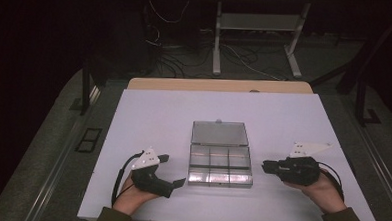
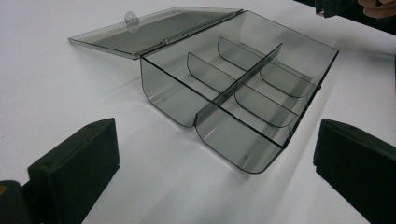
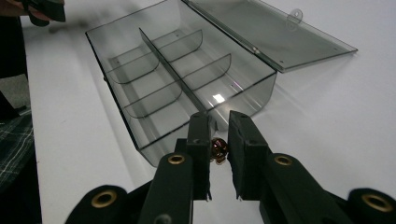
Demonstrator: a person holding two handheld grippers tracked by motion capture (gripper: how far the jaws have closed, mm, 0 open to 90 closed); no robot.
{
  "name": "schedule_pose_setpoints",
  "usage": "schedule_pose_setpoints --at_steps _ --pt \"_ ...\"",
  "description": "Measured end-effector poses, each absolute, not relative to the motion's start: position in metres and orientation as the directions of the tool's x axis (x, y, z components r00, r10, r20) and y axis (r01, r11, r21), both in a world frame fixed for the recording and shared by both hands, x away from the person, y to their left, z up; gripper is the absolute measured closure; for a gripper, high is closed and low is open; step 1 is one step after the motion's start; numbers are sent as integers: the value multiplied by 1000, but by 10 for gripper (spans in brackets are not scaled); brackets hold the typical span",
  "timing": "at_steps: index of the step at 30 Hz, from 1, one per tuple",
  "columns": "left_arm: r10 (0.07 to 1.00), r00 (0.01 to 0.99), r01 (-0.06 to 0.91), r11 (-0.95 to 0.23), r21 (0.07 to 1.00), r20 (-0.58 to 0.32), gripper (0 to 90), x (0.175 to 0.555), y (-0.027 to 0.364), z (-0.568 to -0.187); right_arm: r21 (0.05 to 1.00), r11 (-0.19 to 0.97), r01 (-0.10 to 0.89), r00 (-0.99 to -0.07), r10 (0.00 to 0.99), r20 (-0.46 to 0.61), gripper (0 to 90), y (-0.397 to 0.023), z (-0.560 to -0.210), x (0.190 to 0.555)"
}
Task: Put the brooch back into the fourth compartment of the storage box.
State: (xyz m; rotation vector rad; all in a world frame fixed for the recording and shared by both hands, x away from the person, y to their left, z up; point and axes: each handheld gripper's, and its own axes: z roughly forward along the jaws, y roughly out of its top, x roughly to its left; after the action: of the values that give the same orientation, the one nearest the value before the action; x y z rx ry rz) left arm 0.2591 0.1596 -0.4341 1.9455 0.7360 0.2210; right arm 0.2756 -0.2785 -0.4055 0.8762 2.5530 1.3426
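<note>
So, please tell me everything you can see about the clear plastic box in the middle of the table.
The box looks like smoke-tinted clear plastic. It stands open on the white table, its flat lid hinged back and lying on the table behind it, with a small tab at the far edge. One long divider and curved cross walls make six compartments, all seemingly empty. The right gripper, near one end, pinches a small dark reddish object; the left gripper, near the other end, is open. Neither touches it.

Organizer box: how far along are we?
Done: the clear box sits with its lid open; its compartments look empty. In hand: the right gripper pinches a small dark reddish piece beside the box. Left: dropping it into a compartment. The left gripper waits open.
</note>
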Motion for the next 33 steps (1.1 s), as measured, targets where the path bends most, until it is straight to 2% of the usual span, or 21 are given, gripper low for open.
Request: schedule_pose_setpoints --at_steps 33 --pt "577 801 392 -311 866 -156 0 258 159 -434 793 470 387 -874 462 152 782 -220 -400 291"
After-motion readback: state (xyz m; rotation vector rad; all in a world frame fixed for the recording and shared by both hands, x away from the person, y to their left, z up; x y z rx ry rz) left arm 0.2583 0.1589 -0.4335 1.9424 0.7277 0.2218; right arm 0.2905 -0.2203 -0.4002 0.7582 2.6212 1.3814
